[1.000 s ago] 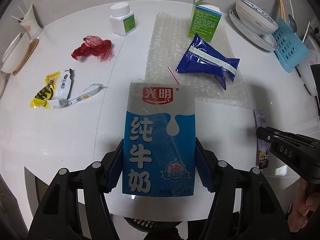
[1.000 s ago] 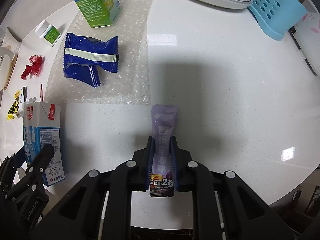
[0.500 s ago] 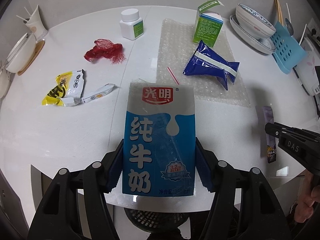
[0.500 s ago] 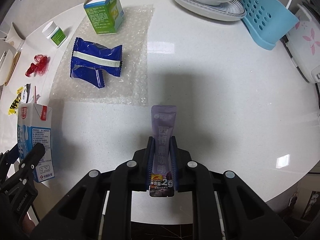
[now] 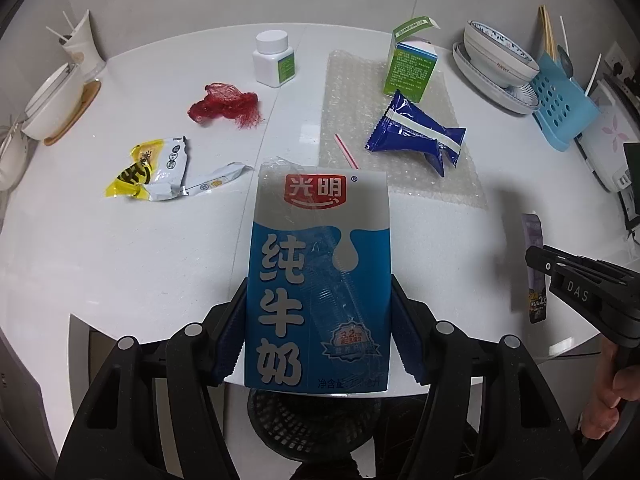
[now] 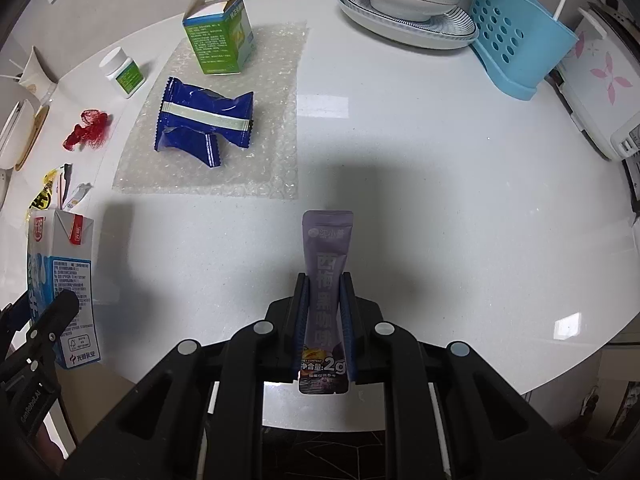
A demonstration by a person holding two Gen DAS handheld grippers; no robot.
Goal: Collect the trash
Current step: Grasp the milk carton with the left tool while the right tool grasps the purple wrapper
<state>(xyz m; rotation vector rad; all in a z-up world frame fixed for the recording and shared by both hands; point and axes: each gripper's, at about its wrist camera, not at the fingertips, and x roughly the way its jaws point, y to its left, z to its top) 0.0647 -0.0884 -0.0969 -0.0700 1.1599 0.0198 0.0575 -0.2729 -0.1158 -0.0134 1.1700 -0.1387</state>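
My left gripper is shut on a blue and white milk carton, held above the near edge of the white round table. Below it a black mesh basket shows under the table edge. My right gripper is shut on a slim purple sachet, also lifted off the table. On the table lie a blue wrapper and an open green box on bubble wrap. There are also a pink straw, a red net, a yellow wrapper and a white bottle.
A bowl on a striped plate and a blue utensil holder stand at the back right, with a white appliance beside them. A paper cup and a bowl sit at the far left. A hand holds the right gripper.
Both grippers have risen and drawn back toward the near table edge with the carton and the sachet still held. The black basket has come into view under the carton.
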